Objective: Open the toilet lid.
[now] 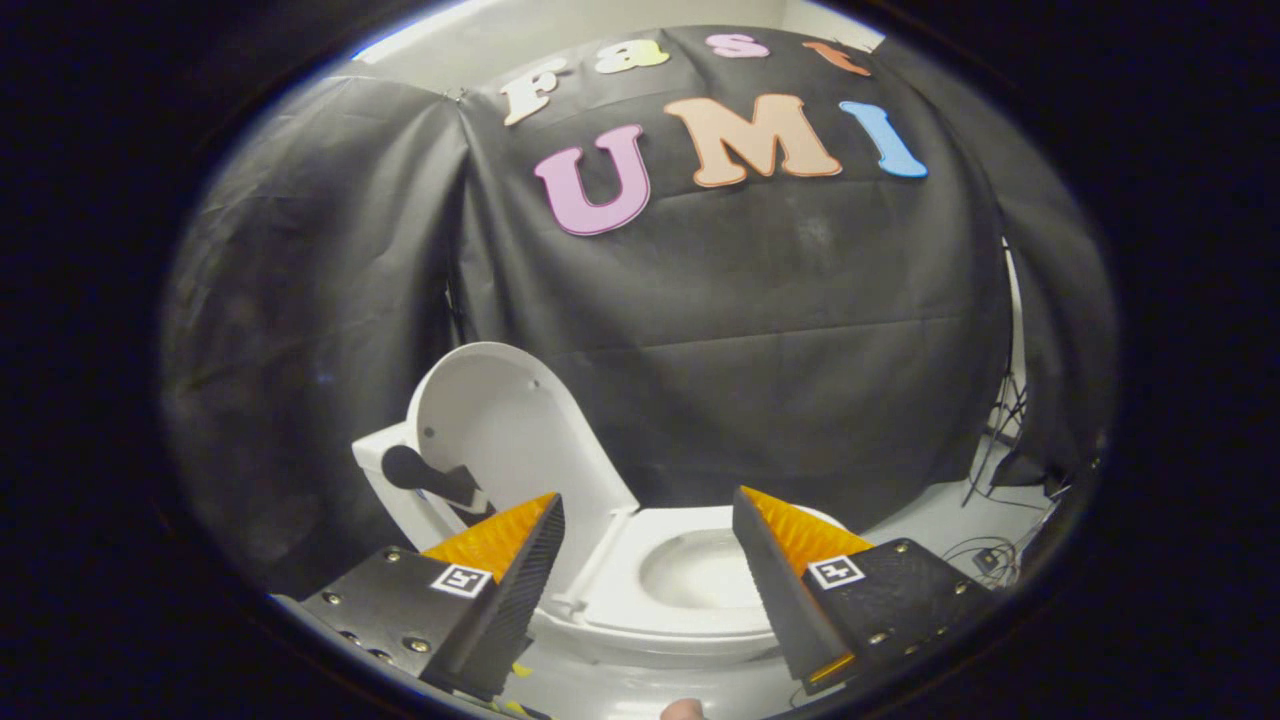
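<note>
1. Your toilet lid [505, 430] stands raised in the lower left of the frame, tilted back towards the tank [385, 470], its white underside facing you.
2. The seat [640, 600] lies down around the open bowl [700, 570], lower centre.
3. Your gripper [648, 520] has its fingers spread wide, holding nothing; they seem to touch nothing, though the fisheye makes that hard to judge.

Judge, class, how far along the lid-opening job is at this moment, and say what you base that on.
Done, it appears: the toilet lid stands raised, leaning back by the tank, and the seat and bowl lie uncovered. In hand: nothing; the gripper is open, its fingers spread wide with the bowl showing between them, touching neither lid nor seat. Left: probably only drawing the gripper away.
</note>
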Motion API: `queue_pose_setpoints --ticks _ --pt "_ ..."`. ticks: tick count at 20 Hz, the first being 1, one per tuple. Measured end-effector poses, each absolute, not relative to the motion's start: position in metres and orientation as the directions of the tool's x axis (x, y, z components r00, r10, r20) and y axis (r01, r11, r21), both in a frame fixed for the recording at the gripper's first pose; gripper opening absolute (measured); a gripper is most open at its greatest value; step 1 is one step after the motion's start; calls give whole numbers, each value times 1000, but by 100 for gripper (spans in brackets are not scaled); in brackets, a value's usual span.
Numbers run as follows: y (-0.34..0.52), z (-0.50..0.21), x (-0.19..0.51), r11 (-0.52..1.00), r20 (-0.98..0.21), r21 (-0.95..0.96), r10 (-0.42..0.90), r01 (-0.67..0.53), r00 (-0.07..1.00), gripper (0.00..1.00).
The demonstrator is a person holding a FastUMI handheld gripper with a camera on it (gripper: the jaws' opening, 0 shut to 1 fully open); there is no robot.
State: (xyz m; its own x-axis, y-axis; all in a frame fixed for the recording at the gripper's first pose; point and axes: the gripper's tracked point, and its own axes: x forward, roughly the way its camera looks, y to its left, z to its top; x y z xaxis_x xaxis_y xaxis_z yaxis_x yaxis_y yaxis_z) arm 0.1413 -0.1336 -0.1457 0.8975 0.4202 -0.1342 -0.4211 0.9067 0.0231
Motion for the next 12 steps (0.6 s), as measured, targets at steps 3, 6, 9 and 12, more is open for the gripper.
queue_pose_setpoints --ticks 3,6,9,12 --pt "-169 -147 141 922 -139 -24 380 -387 914 99" --pt "-201 -151 139 933 -149 -44 347 -357 926 99" --pt "-234 -146 138 946 -141 -39 314 -322 939 99" --pt "-259 -137 141 958 -115 -20 281 -285 953 99"
